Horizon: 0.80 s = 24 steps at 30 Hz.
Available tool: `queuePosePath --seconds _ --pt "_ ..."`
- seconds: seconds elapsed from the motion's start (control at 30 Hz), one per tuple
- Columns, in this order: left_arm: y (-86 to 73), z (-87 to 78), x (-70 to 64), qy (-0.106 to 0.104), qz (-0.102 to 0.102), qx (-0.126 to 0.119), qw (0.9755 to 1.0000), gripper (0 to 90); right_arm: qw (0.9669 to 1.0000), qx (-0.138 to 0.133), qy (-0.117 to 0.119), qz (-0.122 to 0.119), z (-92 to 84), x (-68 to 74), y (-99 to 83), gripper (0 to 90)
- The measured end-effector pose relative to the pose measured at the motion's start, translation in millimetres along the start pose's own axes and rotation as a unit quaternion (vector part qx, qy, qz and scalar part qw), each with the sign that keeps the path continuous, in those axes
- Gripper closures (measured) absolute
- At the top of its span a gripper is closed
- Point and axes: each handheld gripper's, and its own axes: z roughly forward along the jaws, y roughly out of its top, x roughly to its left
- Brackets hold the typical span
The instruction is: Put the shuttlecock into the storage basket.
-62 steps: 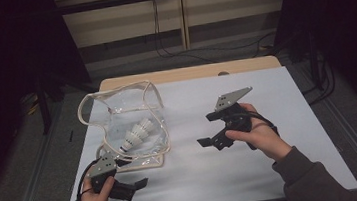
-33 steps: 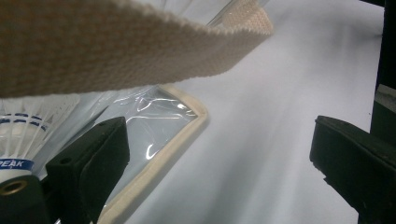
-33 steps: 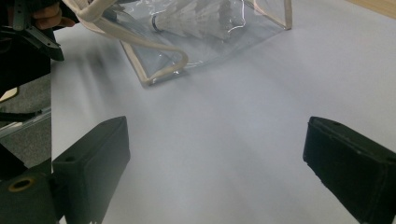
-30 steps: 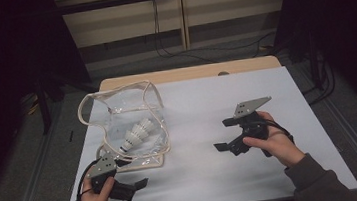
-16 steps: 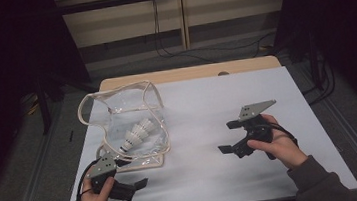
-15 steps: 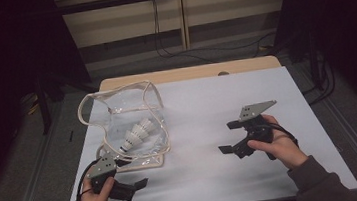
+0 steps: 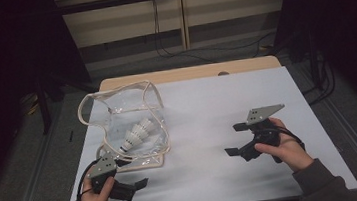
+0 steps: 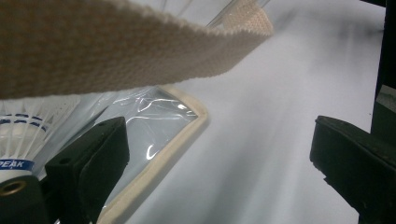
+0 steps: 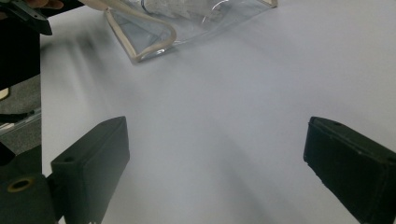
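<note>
a clear bag [image 7: 123,121] with cream trim is seen on the left part of the white surface [image 7: 207,102], its mouth standing open, and white shuttlecocks [image 7: 137,134] are held inside it. the left claw [image 7: 134,185] is held at the near left, just beside the bag's near edge, with its jaws spread wide and nothing pinched. the right claw [image 7: 235,140] is held at the right, well apart from the bag, its jaws likewise spread over bare surface.
</note>
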Motion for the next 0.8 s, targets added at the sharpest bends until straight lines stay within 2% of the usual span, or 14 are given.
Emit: queuePosePath --seconds 0.8 --pt "-0.1 0.6 -0.3 0.001 0.002 0.005 1.0000 4.7 0.9998 -0.005 -0.015 0.011 -11.1 -6.6 -26.2 6.8"
